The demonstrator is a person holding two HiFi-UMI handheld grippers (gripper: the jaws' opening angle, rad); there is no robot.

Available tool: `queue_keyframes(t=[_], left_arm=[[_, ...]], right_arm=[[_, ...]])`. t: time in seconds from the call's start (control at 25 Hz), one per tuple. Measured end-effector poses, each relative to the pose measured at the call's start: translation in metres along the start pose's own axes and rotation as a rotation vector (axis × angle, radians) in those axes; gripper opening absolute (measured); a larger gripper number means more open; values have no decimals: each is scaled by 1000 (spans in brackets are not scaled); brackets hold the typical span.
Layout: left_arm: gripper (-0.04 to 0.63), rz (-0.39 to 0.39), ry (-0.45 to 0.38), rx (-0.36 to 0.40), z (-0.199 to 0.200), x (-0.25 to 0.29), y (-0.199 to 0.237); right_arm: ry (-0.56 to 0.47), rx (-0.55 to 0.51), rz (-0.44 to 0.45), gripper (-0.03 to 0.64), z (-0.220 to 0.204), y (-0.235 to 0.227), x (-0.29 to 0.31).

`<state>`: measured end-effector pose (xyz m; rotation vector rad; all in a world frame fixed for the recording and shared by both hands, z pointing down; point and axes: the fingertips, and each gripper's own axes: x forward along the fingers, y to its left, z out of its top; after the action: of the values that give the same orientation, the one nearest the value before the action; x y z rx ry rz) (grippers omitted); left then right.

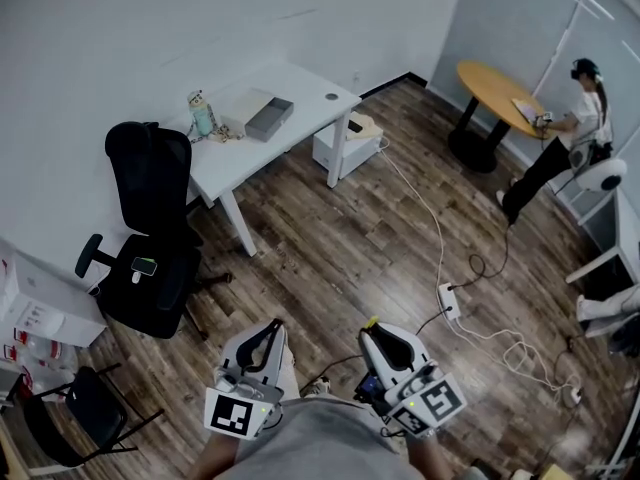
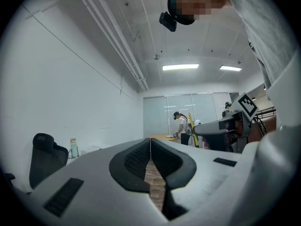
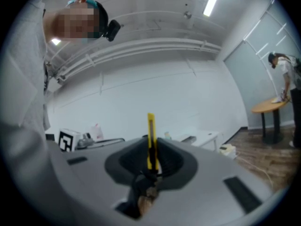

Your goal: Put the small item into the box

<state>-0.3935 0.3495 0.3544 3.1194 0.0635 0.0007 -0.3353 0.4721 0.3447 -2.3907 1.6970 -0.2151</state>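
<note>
Standing upright between the pads of the right gripper [image 3: 151,150], a slim yellow plastic utility knife [image 3: 150,140] is seen clamped by its lower part, with its upper end sticking out past the jaw tips. In the head view only the knife's yellow tip [image 1: 372,321] is seen, at the front of the right gripper [image 1: 376,330], low in the frame and above the wooden plank floor [image 1: 340,238]. The left gripper [image 2: 150,147] is closed, its jaw tips meeting with nothing between them; it is held just beside the right one [image 1: 272,326]. A flat grey rectangular box [image 1: 268,118] lies on the white desk [image 1: 300,88], well apart from both grippers, and its inside cannot be made out. The knife is narrow and bright yellow, with a dark part low on its body where the pads press.
</note>
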Motion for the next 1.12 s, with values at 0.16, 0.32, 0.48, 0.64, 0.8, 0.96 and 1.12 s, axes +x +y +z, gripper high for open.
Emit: queue_keyframes(t=[0.16,0.32,0.48,0.64,0.8,0.96,1.12], left_arm=[[35,-10,9,-11,-9,19,11],[35,-40,10,-14,-10,48,23],[35,-58,7,-26,-11,83,39],[35,-78,20,-38,-13,120,60],[35,-92,24,-43,-10,156,88],[35,-132,23,-40,-7,191,110],[35,-154,33,-51,-9,220,140]], right_arm=[[-1,-18,-12,80,-1,-11,12],[9,-10,-51,80,-1,-29,29],[23,-5,-69,80,-1,-53,51],[28,1,-82,80,5,-78,85],[29,13,-92,80,13,-97,122],[28,25,-105,80,18,-116,159],[35,40,-118,80,21,-133,200]])
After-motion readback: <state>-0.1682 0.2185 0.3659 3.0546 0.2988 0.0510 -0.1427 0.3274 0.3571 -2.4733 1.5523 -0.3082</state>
